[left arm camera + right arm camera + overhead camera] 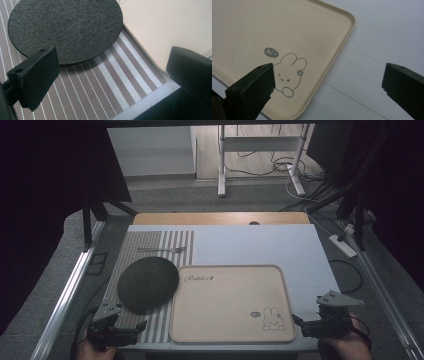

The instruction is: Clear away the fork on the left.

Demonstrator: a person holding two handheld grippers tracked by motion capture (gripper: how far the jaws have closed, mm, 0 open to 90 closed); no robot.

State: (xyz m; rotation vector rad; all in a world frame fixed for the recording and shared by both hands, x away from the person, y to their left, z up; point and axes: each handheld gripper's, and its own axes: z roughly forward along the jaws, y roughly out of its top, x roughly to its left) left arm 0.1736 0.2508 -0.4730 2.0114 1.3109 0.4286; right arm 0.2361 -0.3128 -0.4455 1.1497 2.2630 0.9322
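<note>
Jaws of the left hand-held gripper point(120, 322) are standing wide apart with nothing between them, hovering over the striped placemat point(150, 247) at the bench's near left corner. Just ahead of it, the dark round mat point(148, 284) is lying flat on the placemat, its right edge overlapping the rim of the beige tray point(230, 302). That tray is sitting against the near edge of the bench point(260, 245), a little rabbit drawing point(272, 319) in its near right corner. The right hand-held gripper point(312, 319) is hanging open too, empty, at the near right corner just beside the tray, its jaws spanning the tray's corner and the bare white surface. A spoon point(162, 250) is lying across the placemat toward the far edge, well apart from both.
</note>
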